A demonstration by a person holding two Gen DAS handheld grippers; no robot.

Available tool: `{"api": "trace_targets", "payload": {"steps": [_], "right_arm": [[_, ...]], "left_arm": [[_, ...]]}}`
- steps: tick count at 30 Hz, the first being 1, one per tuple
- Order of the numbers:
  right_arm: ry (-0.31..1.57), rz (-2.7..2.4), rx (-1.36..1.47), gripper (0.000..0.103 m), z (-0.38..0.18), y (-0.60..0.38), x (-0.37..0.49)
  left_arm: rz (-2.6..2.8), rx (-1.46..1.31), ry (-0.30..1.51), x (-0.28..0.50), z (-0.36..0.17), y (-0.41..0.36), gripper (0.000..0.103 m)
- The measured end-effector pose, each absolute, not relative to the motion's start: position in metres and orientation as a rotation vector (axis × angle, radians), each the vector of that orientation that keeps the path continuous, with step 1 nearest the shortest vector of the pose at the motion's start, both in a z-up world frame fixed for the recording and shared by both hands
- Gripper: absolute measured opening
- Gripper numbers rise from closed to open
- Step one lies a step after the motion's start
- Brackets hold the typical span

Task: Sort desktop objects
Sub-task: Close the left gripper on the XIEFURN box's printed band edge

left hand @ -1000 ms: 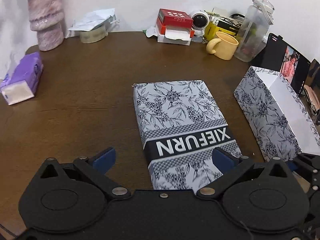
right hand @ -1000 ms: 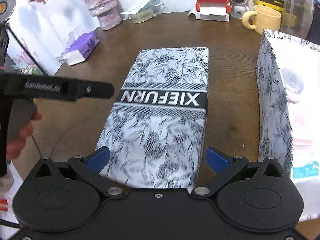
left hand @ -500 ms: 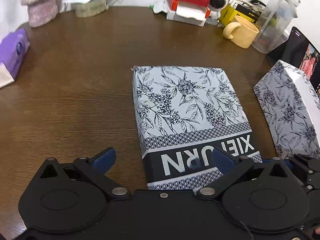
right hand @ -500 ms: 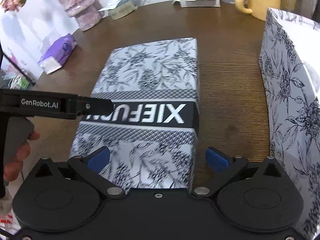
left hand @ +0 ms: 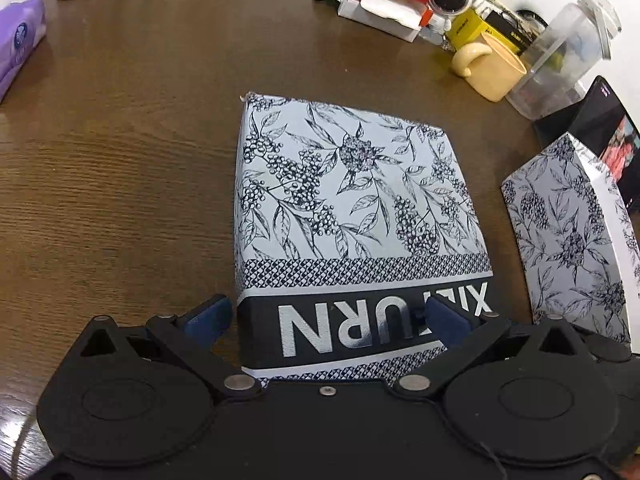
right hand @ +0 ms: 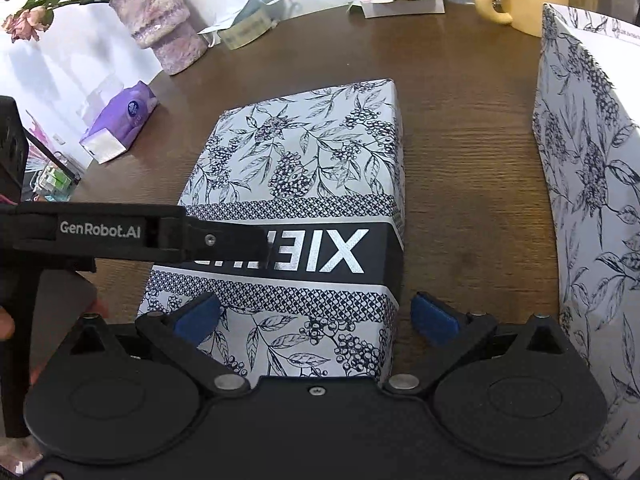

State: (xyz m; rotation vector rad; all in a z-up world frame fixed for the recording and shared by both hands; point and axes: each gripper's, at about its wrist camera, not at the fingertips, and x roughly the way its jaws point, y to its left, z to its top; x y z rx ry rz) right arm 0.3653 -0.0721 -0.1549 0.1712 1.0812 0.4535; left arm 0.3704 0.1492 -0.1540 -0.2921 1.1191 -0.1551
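straddling the patterned box lid point(left hand: 352, 216) on the desk point(left hand: 120, 160), left gripper point(left hand: 328, 320) and right gripper point(right hand: 316, 318) hold jaws open; its long axis runs away from both.

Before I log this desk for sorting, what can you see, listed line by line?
Lid: one, white with navy floral print, table centre.
Box: one, same print, right of lid.
Mug: one, yellow, far edge.
Tissue pack: one, purple, far left.
Vase: one, lilac, holding flowers, by wall.
Carton: one, red and white, far edge.
Jug: one, clear, beside mug.
Left gripper: black, jaws open over lid.
Right gripper: black, jaws open over lid.
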Motion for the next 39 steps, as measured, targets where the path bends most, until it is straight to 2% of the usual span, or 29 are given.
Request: {"api": "trace_targets", "payload": {"steps": [16,21,39], "right_arm": [[0.985,0.478,0.153,0.103,-0.156,-0.065,0.356],[0.974,0.484,0.12,0.097,-0.144,-0.065,0.347],[0.926,0.419,0.144,0.097,-0.098,-0.052,0.283]], "left_arm": [[-0.092,-0.283,1.027,0.358,-0.153,0.138,0.103],[-0.098,-0.265,1.029,0.352,-0.143,0.137,0.103],[-0.09,-0.248,0.964,0.296,-0.094,0.136,0.101]]}}
